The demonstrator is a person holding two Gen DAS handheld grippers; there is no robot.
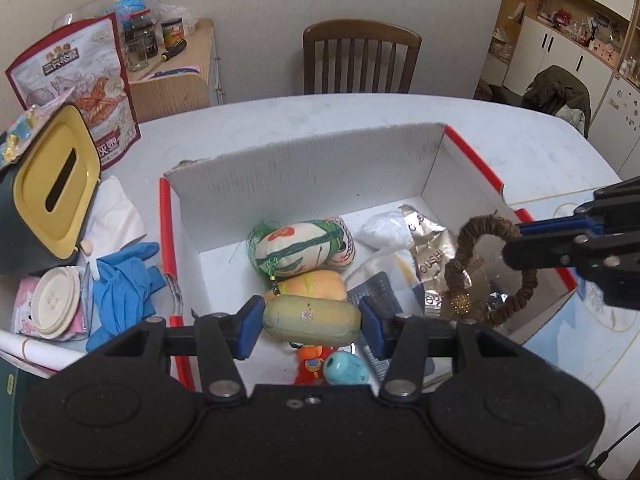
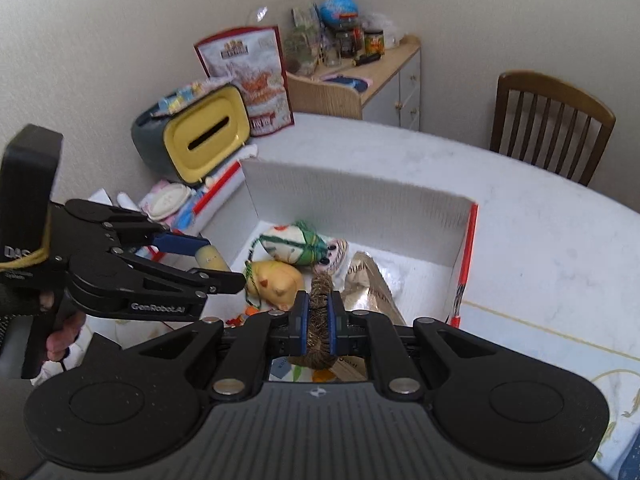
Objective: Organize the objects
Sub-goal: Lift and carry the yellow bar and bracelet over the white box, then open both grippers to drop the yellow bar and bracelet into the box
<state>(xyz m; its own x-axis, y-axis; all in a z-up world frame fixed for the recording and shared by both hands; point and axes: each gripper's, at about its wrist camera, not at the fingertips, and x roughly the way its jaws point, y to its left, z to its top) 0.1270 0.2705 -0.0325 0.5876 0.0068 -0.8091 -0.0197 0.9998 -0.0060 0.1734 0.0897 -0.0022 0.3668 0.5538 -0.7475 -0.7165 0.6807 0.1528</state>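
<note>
My left gripper (image 1: 312, 323) is shut on a pale yellow-green oblong pouch (image 1: 304, 314), holding it over the near part of a white cardboard box with red edges (image 1: 312, 168). From the right, my right gripper (image 1: 512, 246) reaches in, shut on a brown wrapped hair loop (image 1: 480, 232) above the box's right side. In the right wrist view the right gripper (image 2: 319, 318) pinches that loop (image 2: 320, 292), and the left gripper (image 2: 220, 262) with its pouch (image 2: 210, 258) is at left. Inside the box lie an embroidered pouch (image 1: 304, 248), an orange pouch (image 1: 316, 284), a gold foil packet (image 1: 430, 256) and a teal toy (image 1: 346, 368).
Left of the box are a yellow-lidded tissue holder (image 1: 56, 184), blue gloves (image 1: 120, 284), a white round lid (image 1: 56, 304) and a tall snack bag (image 1: 80, 80). A wooden chair (image 1: 360, 56) stands beyond the table, and a cluttered side cabinet (image 1: 180, 76) at the back left.
</note>
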